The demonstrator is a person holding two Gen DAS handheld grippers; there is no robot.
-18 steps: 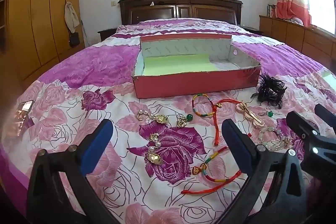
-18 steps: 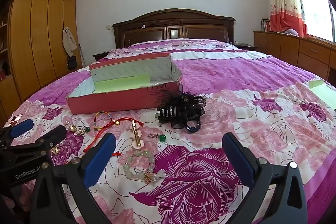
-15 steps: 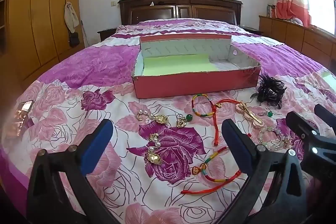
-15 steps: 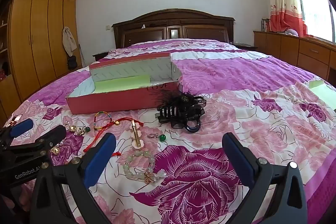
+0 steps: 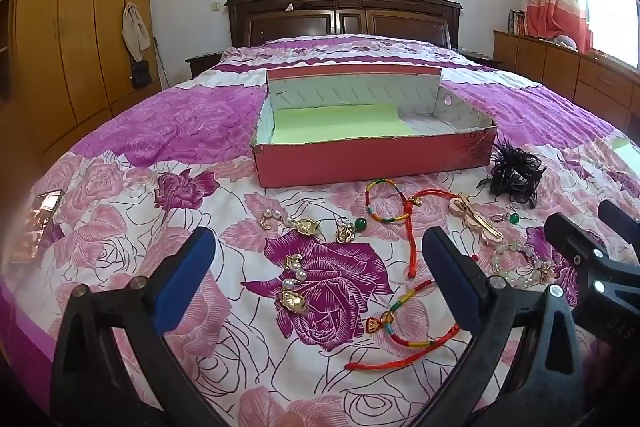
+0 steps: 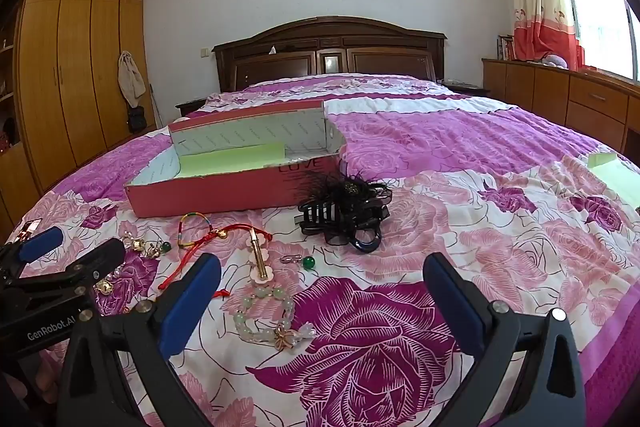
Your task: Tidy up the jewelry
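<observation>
A red open box (image 5: 372, 159) with a green lining stands on the flowered bedspread; it also shows in the right wrist view (image 6: 224, 195). In front of it lie pearl-and-gold earrings (image 5: 294, 285), red cord bracelets (image 5: 400, 335), a gold hair clip (image 5: 478, 219), a jade bead bracelet (image 6: 264, 319), a green bead earring (image 6: 308, 262) and a black feathered hair claw (image 6: 344, 215). My left gripper (image 5: 320, 267) is open and empty above the earrings. My right gripper (image 6: 320, 291) is open and empty above the bedspread, right of the bead bracelet.
A phone (image 5: 38, 223) lies on the bed's left edge. A green paper (image 6: 616, 175) lies at the right edge. The headboard (image 6: 332, 51) is far behind, a wardrobe (image 6: 72, 67) stands left and drawers (image 6: 560, 99) stand right.
</observation>
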